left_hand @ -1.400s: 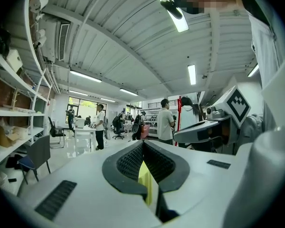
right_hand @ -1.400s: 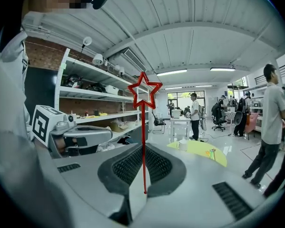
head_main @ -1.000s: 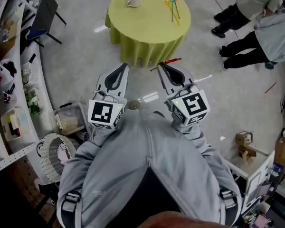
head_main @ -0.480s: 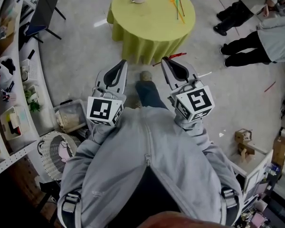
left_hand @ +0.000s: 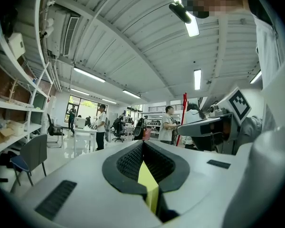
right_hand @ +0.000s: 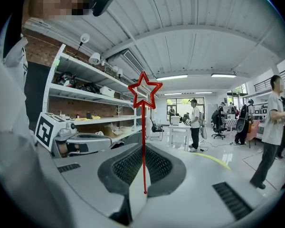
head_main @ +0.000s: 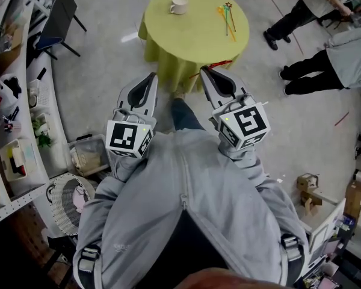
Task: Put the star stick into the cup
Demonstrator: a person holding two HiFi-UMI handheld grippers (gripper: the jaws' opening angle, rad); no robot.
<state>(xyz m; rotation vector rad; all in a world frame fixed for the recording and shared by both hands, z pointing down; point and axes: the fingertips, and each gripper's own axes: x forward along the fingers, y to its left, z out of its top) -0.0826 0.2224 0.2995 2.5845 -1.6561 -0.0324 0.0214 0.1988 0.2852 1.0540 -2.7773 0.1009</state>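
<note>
Red star stick clamped in right gripper, ribbed black pads closed on the thin shaft; its long axis stands up from the jaws, outline star at the far end (head view: a red line crossing the jaw tips). White handled cup upright on round table with yellow-green cloth, contents not discernible; other sticks lie apart from it. Left gripper: jaws together, holding nothing.

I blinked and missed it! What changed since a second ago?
The person stepped closer to the yellow table; a leg now shows between the grippers. Unchanged: right gripper clamps the red star stick, left gripper shut and empty, cup and other sticks on the table.
</note>
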